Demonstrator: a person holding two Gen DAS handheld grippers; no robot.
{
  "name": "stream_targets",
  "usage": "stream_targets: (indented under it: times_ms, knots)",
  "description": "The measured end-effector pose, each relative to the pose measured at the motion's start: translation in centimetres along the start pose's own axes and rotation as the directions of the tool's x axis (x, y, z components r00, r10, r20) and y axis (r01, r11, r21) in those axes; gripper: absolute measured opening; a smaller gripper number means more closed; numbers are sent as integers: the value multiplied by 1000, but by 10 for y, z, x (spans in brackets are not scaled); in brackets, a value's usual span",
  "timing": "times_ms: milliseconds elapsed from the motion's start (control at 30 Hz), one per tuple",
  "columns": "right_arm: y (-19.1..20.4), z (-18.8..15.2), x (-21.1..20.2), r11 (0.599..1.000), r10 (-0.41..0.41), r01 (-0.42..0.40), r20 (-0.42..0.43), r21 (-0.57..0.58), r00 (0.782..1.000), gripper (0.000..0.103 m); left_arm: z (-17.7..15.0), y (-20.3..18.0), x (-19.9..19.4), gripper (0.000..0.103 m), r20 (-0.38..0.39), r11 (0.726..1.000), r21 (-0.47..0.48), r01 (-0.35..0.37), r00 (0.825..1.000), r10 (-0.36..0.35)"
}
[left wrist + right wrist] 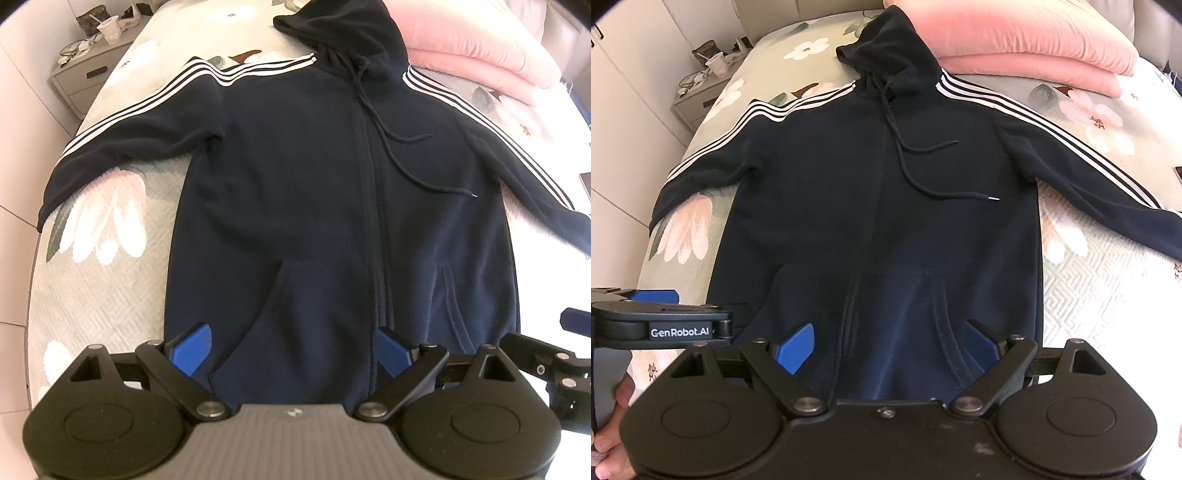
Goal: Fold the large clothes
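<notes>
both hand-held grippers hung over the hem end of the hoodie, fingers apart and gripping nothing; from the left wrist view, the left hand-held gripper (293,350) had its blue pads spread above the lower front, near the pocket, and the navy hoodie (314,192) lay face up and flat on the floral bed (96,295), zip closed, both striped sleeves spread outward, hood toward the pink pillow (480,44); a nightstand (85,81) stood beside the bed; from the right wrist view, the right hand-held gripper (886,347) was likewise open over the hem, with the left one just beside it; the drawstring (923,173) trailed loose across the chest; folding looked not yet begun; a good start would probably be pinching one sleeve near the cuff, carrying it across the chest without dragging the body, and tucking the cord in first.
</notes>
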State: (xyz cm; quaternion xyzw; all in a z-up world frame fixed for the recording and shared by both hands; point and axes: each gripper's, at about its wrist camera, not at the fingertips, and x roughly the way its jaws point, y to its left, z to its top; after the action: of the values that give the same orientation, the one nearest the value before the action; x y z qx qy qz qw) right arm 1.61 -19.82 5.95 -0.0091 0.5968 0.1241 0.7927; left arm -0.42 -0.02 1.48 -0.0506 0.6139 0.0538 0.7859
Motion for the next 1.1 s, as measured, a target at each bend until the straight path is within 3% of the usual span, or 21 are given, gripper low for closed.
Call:
stream_targets:
  times_ms: [1100]
  knots:
    - [-4,-5,-4,1000,21,-21,17,10,1000,103,-2,4,-2,96,15,1000,-1,9,1000,-9]
